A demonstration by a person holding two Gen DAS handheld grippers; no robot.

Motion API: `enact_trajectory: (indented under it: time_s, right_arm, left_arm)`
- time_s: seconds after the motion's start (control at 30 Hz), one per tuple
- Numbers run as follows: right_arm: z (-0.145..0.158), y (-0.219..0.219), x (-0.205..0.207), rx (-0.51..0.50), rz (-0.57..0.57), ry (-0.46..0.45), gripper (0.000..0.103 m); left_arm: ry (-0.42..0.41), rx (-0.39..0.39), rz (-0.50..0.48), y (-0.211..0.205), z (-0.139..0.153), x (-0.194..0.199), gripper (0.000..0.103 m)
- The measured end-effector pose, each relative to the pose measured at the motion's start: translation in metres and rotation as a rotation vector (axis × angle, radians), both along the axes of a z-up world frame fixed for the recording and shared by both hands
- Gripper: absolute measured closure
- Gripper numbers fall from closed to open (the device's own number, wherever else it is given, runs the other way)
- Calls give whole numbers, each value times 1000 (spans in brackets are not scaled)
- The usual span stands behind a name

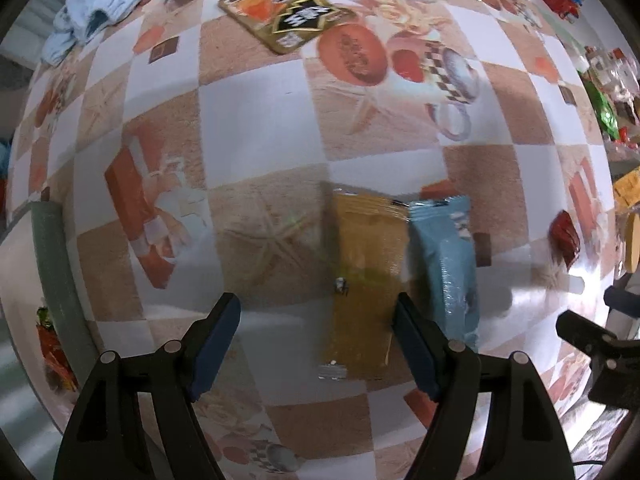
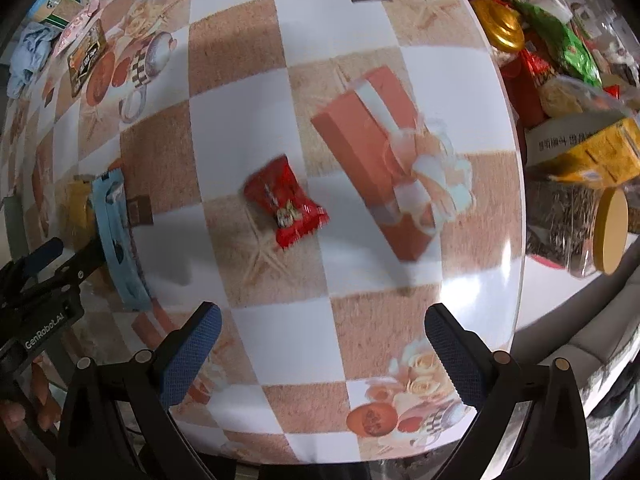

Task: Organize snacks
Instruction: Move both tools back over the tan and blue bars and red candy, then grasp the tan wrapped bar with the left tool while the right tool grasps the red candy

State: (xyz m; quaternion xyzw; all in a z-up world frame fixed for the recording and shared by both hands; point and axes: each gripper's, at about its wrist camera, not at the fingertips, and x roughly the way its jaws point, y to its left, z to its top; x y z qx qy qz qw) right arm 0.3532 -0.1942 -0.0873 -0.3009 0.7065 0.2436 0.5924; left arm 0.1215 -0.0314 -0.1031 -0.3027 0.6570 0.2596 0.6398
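Note:
A mustard-yellow snack bar [image 1: 368,280] lies on the checkered tablecloth [image 1: 260,120], with a light blue snack packet [image 1: 448,264] touching its right side. My left gripper [image 1: 316,344] points down over them, open; its right finger [image 1: 412,348] hangs above the yellow bar's right edge, and nothing is gripped. A red candy packet [image 2: 286,206] lies alone on the cloth, ahead of my right gripper [image 2: 322,356], which is open and empty. The right wrist view also shows the blue packet [image 2: 118,240], the yellow bar [image 2: 78,208] and the left gripper's body [image 2: 40,272] at far left.
A gold-and-black packet [image 1: 284,14] and a blue cloth [image 1: 96,4] lie at the far side. Beyond the table's right edge [image 2: 520,240] sits a pile: a green bag [image 2: 560,40], a gold-lidded jar [image 2: 504,28], a yellow box [image 2: 592,148] and a tan-lidded jar [image 2: 608,232].

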Motion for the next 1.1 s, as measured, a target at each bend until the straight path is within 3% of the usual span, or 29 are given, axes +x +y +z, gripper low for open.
enact_trajectory:
  time_s: [0.47,0.9,0.97,1.0,1.07,1.1]
  right_arm:
    - [-26,44,8,-13,160,-50,1]
    - [-26,44,10,-7,158,-51,0]
    - [-20,49,0,1,174,-58,7]
    - [-17,50,-3,11,186,-64,15]
    - [-9,52,-9,33,213,-76,35]
    - [-5,52,-11,40,221,-79,52]
  left_arm:
    - [-6,2,-15,16,5,7,17]
    - [-2,9,-56,5,1,46,18]
    - [-6,2,-56,4,5,44,24]
    - [-6,4,-59,2,6,46,25]
    - [-15,13,-70,0,10,48,39]
    - [-19,20,-81,-1,13,50,44]
